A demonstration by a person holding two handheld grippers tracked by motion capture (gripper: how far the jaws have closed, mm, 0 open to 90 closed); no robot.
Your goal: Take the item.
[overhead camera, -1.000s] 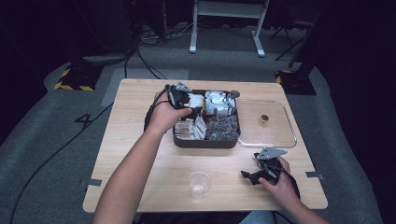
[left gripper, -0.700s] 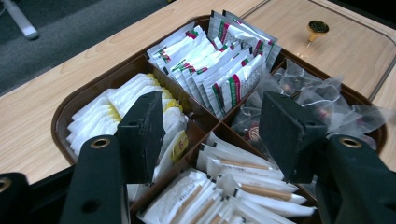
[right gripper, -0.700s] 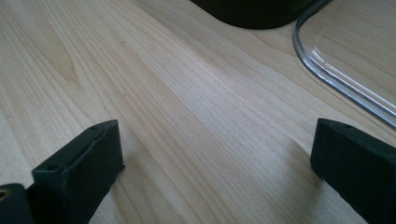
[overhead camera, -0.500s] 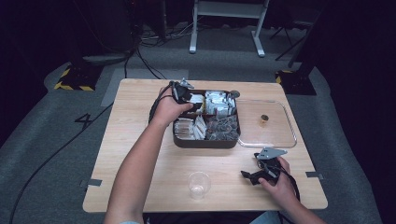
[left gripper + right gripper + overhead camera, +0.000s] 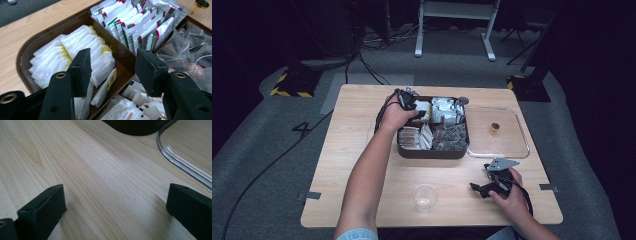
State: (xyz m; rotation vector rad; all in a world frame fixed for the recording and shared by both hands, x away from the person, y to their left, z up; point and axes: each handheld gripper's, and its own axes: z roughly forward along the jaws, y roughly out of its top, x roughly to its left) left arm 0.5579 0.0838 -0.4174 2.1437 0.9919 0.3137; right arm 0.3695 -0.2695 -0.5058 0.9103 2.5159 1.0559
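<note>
Pale wood, dark plastic and paper under my tongs.

My table (image 5: 100, 182) was light wood with a fine, matt grain. The brown tray (image 5: 30, 45) looked like smooth, slightly glossy plastic; its white tea bags (image 5: 82, 47) were soft matt paper, the striped sachets (image 5: 147, 27) shinier, the clear packets (image 5: 190, 50) crinkled film. The lid (image 5: 185, 150) was clear glossy plastic, as was the cup (image 5: 424, 197). The jaws of my left gripper (image 5: 112, 72) and right gripper (image 5: 115, 207) were matt black.
</note>
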